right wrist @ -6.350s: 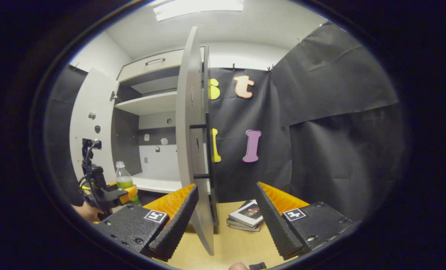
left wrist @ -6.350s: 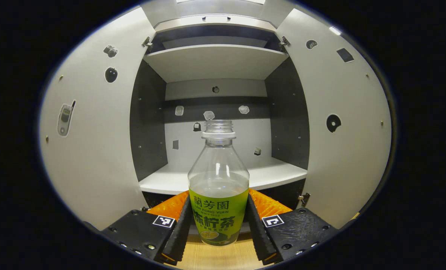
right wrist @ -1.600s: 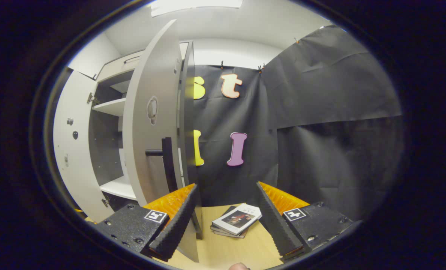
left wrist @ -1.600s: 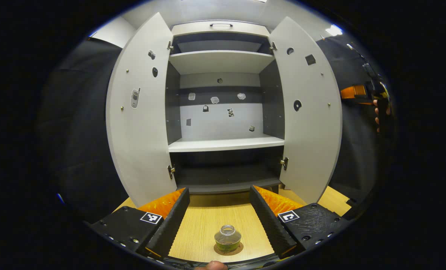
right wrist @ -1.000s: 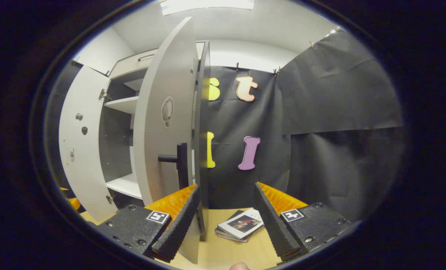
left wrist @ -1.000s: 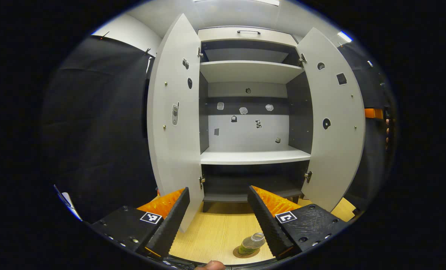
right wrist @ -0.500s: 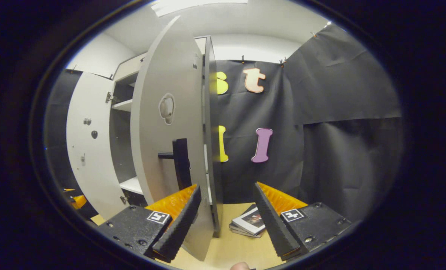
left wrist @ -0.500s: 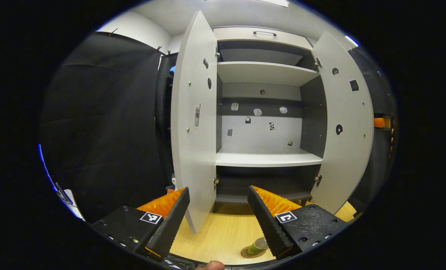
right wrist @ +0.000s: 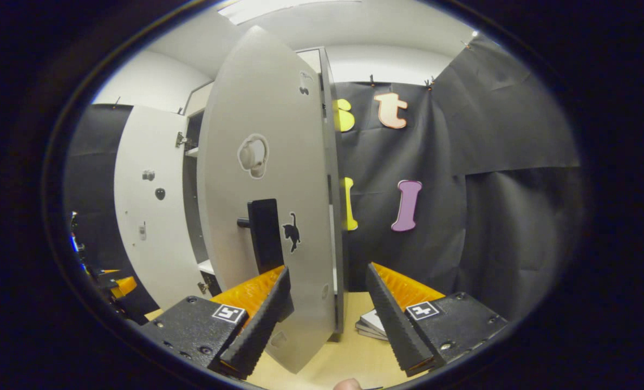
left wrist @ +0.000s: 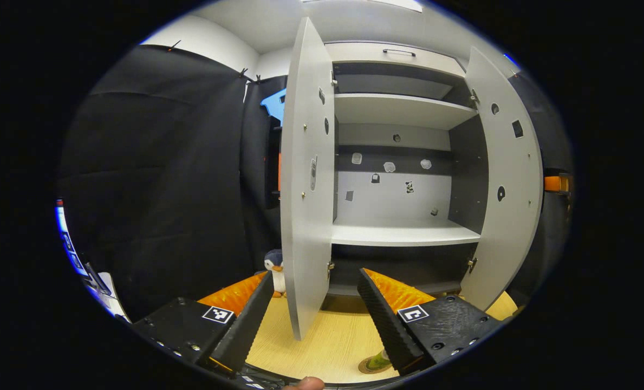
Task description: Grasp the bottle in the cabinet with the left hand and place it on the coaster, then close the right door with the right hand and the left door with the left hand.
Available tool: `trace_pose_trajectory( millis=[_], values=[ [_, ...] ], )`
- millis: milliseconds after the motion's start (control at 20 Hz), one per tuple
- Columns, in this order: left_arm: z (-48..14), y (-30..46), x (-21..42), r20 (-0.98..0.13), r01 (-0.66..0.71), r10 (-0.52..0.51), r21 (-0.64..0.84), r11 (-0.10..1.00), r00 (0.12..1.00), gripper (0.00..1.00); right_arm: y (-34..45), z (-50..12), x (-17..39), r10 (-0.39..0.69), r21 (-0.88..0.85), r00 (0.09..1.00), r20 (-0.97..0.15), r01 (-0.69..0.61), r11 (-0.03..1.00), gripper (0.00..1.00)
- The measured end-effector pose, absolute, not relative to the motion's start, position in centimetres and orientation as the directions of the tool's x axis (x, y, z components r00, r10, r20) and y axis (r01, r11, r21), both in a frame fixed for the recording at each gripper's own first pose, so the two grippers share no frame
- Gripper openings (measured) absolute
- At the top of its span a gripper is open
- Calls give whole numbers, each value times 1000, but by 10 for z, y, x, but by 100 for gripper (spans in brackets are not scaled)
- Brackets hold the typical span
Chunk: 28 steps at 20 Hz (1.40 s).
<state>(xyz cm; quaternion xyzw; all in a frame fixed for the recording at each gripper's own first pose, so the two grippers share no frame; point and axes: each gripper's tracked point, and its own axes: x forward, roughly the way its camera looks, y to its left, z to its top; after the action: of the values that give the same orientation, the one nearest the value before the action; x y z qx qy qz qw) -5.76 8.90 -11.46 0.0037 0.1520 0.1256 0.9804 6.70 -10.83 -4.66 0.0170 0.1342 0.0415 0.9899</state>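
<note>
Left gripper view: we log the left tool (left wrist: 311,317) spread wide and empty, low over the tabletop (left wrist: 322,346). The left door (left wrist: 306,179) stands edge-on just beyond its fingers, open. The cabinet (left wrist: 403,233) shelves are bare. The bottle (left wrist: 377,359) sits on the coaster (left wrist: 369,368) at near right, partly hidden by a finger.

Right gripper view: we log the right tool (right wrist: 327,317) wide and empty, against the outer face of the right door (right wrist: 273,216), beside its handle (right wrist: 264,235). Books (right wrist: 369,324) lie on the tabletop at far right.

Step in hand, we judge: closing the right door. Next: push it fully home, then swing the left door shut.
</note>
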Motion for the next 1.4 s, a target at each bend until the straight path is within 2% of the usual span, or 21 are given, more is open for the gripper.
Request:
trace_pose_trajectory(
  millis=[350,400,650,750,800,850,900,1050,1100,1150,1200,1250,1300,1350,1400],
  values=[
    [-108,100,-60,-283,-269,276,64,961,919,94,-81,-52,78,127,24,956,-263,-125,992,89],
    [-107,103,-61,-281,-274,281,63,960,918,94,-76,-53,80,139,29,954,-266,-136,990,93],
    [-108,119,-64,-275,-317,316,45,948,908,94,-50,-66,96,189,64,945,-266,-178,982,94],
    [-110,123,-69,-278,-333,333,48,942,901,94,-35,-74,103,215,82,934,-286,-200,976,89],
    [-111,126,-70,-278,-338,338,51,940,899,94,-25,-74,106,238,92,928,-287,-220,971,94],
    [-113,128,-72,-279,-343,344,54,938,896,94,-17,-74,110,255,99,924,-284,-236,967,90],
    [-112,132,-75,-278,-351,353,56,935,894,94,-9,-74,115,266,98,922,-282,-249,964,94],
    [-113,143,-80,-281,-381,380,56,923,881,94,9,-81,131,279,91,916,-290,-263,960,94],
    [-113,148,-81,-281,-390,390,58,919,877,94,13,-83,136,281,86,913,-294,-268,960,89],
    [-112,152,-82,-281,-399,400,61,915,873,94,17,-85,140,282,75,912,-297,-272,959,94],
    [-112,157,-84,-281,-407,408,64,911,869,94,18,-86,146,277,69,916,-291,-269,961,89],
    [-112,161,-84,-282,-415,415,65,908,865,94,20,-85,148,277,65,916,-292,-270,961,94],
    [-110,165,-85,-283,-419,419,65,906,863,94,21,-85,150,276,61,915,-294,-270,961,89],
    [-110,168,-83,-283,-421,421,64,905,862,94,23,-85,151,274,60,917,-290,-269,961,94],
    [-109,171,-81,-284,-422,422,65,904,861,94,23,-86,151,274,56,917,-291,-270,961,94]
  ],
)
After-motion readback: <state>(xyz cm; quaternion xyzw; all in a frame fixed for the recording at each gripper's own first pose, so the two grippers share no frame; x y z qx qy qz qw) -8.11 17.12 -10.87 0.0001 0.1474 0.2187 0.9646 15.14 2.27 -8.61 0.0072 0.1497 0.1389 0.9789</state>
